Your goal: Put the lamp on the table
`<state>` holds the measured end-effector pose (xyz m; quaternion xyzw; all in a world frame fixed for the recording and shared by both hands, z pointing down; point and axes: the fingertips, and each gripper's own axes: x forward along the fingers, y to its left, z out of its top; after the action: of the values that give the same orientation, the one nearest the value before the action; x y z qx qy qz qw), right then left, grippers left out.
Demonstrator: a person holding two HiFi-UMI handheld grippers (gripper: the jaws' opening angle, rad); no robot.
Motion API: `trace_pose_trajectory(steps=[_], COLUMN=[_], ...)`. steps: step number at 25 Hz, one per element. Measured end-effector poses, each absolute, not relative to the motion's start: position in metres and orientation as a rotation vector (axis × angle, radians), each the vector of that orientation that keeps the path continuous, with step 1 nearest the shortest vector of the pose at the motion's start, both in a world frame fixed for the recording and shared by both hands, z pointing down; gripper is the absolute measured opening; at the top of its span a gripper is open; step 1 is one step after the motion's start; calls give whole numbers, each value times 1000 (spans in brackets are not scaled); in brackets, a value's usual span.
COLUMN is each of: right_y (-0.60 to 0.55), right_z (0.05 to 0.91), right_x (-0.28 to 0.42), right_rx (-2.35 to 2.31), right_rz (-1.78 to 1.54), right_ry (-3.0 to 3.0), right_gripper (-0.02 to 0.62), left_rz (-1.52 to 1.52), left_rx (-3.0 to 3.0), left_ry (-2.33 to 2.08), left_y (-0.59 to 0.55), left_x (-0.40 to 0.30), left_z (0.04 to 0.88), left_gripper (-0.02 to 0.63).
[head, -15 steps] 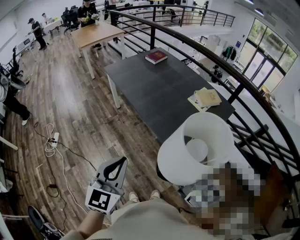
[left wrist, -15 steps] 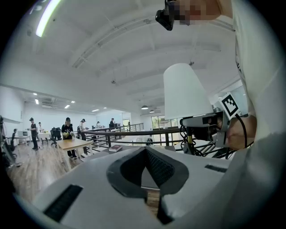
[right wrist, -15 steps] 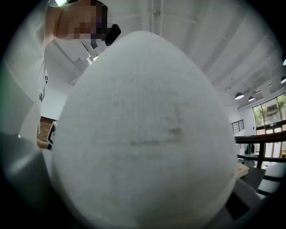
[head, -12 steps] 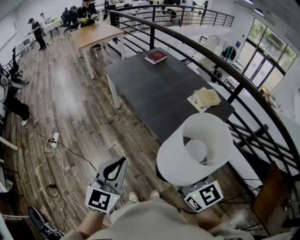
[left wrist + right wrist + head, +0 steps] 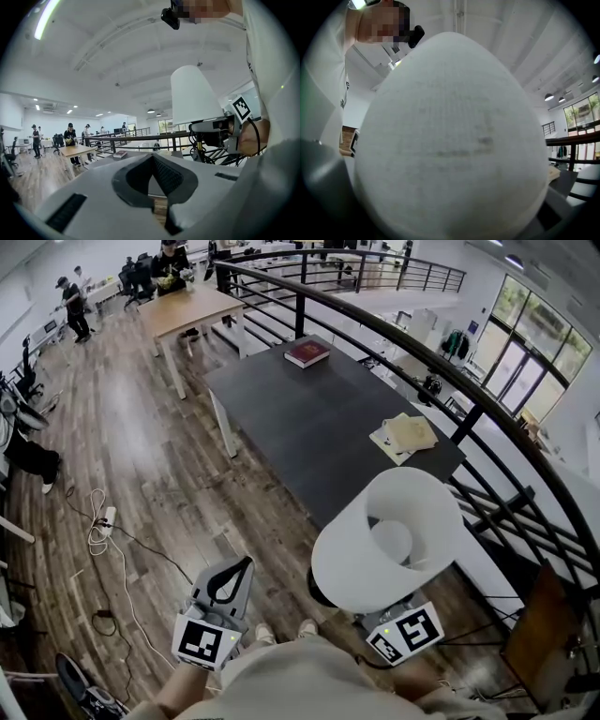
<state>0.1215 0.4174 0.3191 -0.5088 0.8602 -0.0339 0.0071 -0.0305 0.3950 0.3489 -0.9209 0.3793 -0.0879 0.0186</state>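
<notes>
At the far left, a person (image 5: 73, 306) stands on the wood floor, and a light wooden table (image 5: 187, 307) sits a little to the right with another person (image 5: 171, 261) at its far end. Nearer, a white cable (image 5: 101, 526) lies in loops on the floor

The left gripper (image 5: 242, 566) hangs at the near left, over the floor. Its own view shows its jaws brought together at the tips, with nothing between them

Right of it stands the dark table (image 5: 309, 427), running from the middle away toward the far side. A red book (image 5: 307, 352) lies on its far end and a small stack of yellowish papers (image 5: 408, 435) on its right edge, well apart from each other

The lamp (image 5: 349, 563) is at the near right, carried in the air just off the near end of the dark table and not resting on it. Its white shade stands roughly upright, open top toward the head camera. The right gripper (image 5: 199, 127) is below the shade; from the left gripper view it reaches in level to the stem under the shade and is clamped on the lamp, bearing it. In the right gripper view the shade fills nearly everything and covers the jaws

A black railing (image 5: 328, 306) curves along the right side, behind the dark table
</notes>
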Motion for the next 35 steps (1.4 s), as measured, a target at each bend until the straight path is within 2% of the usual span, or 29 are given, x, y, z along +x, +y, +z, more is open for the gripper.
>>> trace_pose_trajectory(steps=[19,35], right_y=[441,447], right_z=[325,345], right_x=[171,200], right_rx=[-1554,-1529], right_rz=[-72,-86], right_ry=[2703,2708], right_gripper=[92,91], left_rz=[-308,-319], left_rx=[-2871,-2857], left_ry=[1162,1217], left_y=[419,427], left_x=[33,56], left_z=[363,376], left_gripper=[5,5])
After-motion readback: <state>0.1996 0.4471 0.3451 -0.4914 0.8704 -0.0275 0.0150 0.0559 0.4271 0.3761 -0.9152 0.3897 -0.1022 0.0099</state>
